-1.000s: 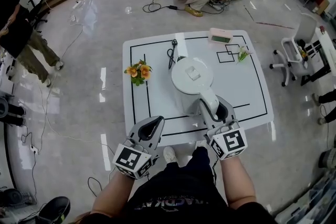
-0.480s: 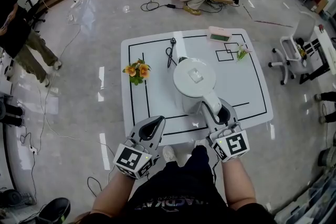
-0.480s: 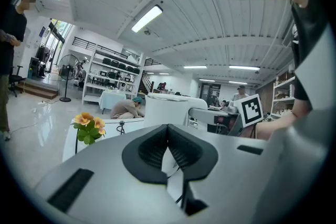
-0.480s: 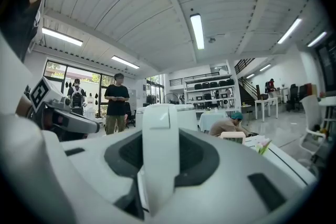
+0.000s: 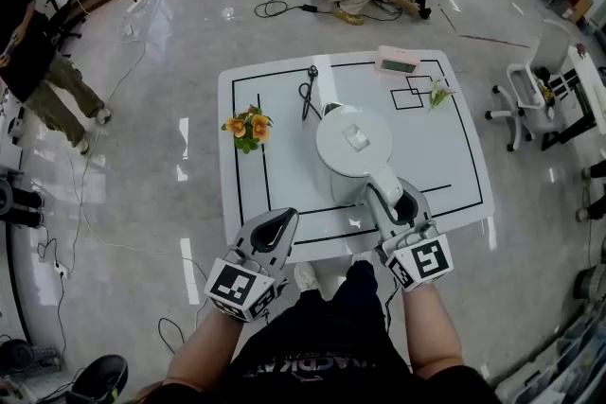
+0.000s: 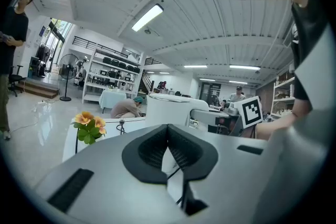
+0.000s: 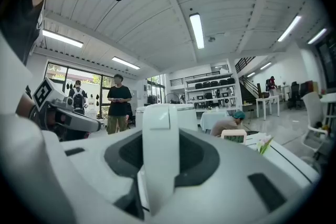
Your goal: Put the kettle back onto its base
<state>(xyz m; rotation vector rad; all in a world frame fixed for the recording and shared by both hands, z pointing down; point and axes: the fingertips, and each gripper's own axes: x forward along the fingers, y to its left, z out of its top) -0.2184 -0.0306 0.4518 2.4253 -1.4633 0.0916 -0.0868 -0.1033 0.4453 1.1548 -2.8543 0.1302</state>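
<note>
**Desk:** Where is the kettle from your end?

**Me:** On the head view the kettle (image 5: 352, 139) is over the middle of the counter (image 5: 445, 167), with its handle (image 5: 381, 186) pointing back towards me. From above I cannot tell whether it rests on the top or hangs just clear of it.

**Desk:** And the tongs?

**Me:** The right tongs (image 7: 160, 139) are part open and clamped on that handle. The right gripper view shows the white bar upright in the gap, gripped from both sides — the head view half hides that. The left tongs (image 6: 168, 131) are pressed fully together with nothing in them, and sit off the near edge of the counter.

**Desk:** Anything else the left one gives you?

**Me:** Only the left gripper view shows the kettle's side — the orange flowers (image 6: 88, 126) are to its left and the right tongs' marker cube (image 6: 252, 110) is to its right.
</note>
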